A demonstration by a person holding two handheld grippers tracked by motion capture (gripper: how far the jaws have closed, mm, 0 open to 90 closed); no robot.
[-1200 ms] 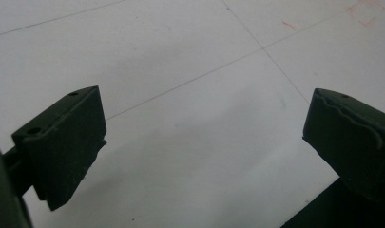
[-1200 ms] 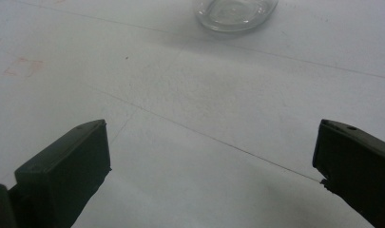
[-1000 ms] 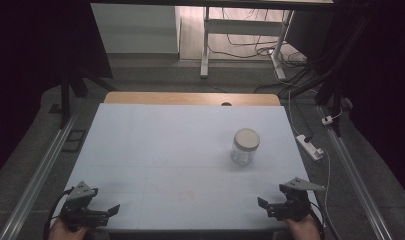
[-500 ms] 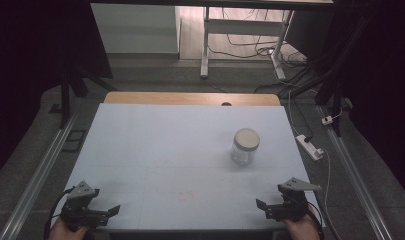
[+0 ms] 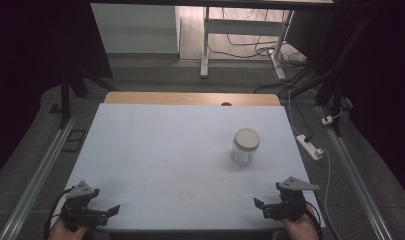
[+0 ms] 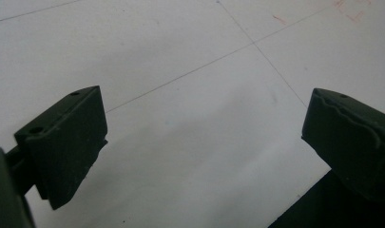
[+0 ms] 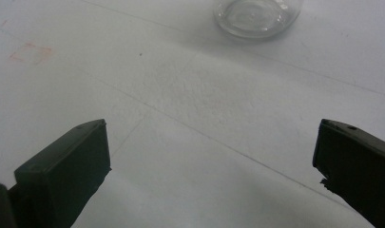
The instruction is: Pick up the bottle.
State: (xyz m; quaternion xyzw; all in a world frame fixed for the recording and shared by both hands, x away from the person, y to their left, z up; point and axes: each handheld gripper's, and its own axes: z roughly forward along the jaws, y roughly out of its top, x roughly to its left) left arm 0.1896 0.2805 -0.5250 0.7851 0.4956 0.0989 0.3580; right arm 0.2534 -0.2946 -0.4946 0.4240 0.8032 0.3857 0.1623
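In the high view, the jar (image 5: 245,146) is standing upright on the white counter (image 5: 155,145), right of centre and toward the far half, with a pale lid on top. The left gripper (image 5: 104,213) is sitting at the near left corner and the right gripper (image 5: 262,209) at the near right corner, each held by a hand at the near edge. Both are lying well apart from the jar; the right one is the nearer of the two.

In the left gripper view, the jaws are standing wide apart with nothing between them, looking down on bare counter crossed by thin lines.

In the right gripper view, the jaws are likewise spread and holding nothing. The glass base of the jar (image 7: 258,16) is showing at the far edge, ahead and a little right of the midline.

Judging from this, the work is sitting at its start: the reach toward the jar is not yet under way. The next move is probably calling for the right gripper to travel forward, keep its jaws released, and straddle the jar's glass body squarely before clenching.
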